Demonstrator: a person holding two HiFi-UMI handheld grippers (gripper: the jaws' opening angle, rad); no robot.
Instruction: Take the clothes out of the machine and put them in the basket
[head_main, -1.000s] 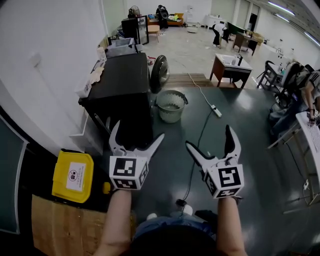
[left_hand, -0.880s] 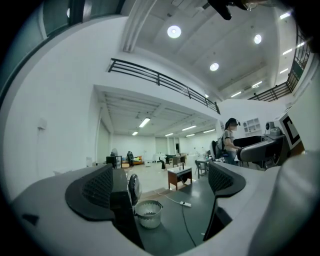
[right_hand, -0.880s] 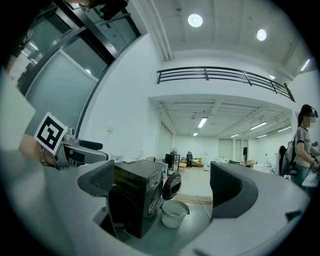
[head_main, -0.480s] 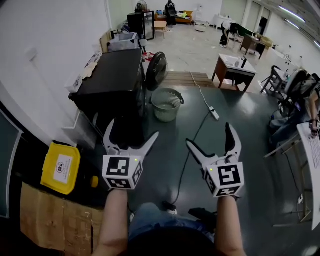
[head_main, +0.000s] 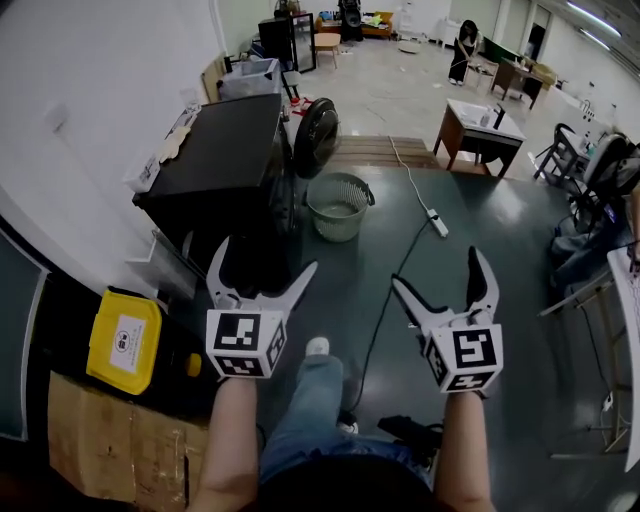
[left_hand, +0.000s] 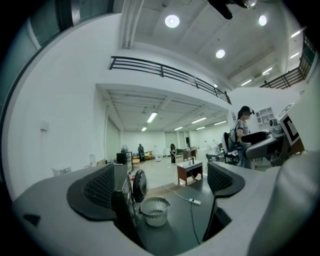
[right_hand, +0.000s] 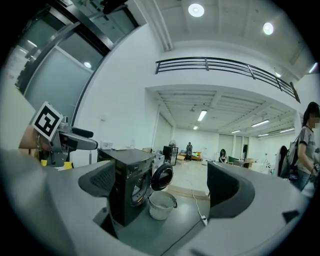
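Note:
A black washing machine (head_main: 225, 165) stands at the left, its round door (head_main: 318, 138) swung open. A pale mesh basket (head_main: 338, 205) sits on the dark floor just in front of the door. No clothes show in any view. My left gripper (head_main: 267, 257) and right gripper (head_main: 438, 268) are held side by side well short of the machine, both open and empty. The left gripper view shows the basket (left_hand: 154, 211) and the door (left_hand: 139, 185) between its jaws. In the right gripper view the machine (right_hand: 129, 187) and basket (right_hand: 161, 205) lie ahead, with the left gripper (right_hand: 60, 137) off to the left.
A yellow box (head_main: 122, 340) and a cardboard sheet (head_main: 110, 440) lie at the lower left. A power strip (head_main: 437, 222) with a black cable runs across the floor right of the basket. A wooden pallet (head_main: 380, 152) and a small table (head_main: 480, 125) stand behind. People are far back.
The person's leg with a white shoe has stepped forward between the grippers. The right gripper has shifted slightly right. Both grippers stay open.

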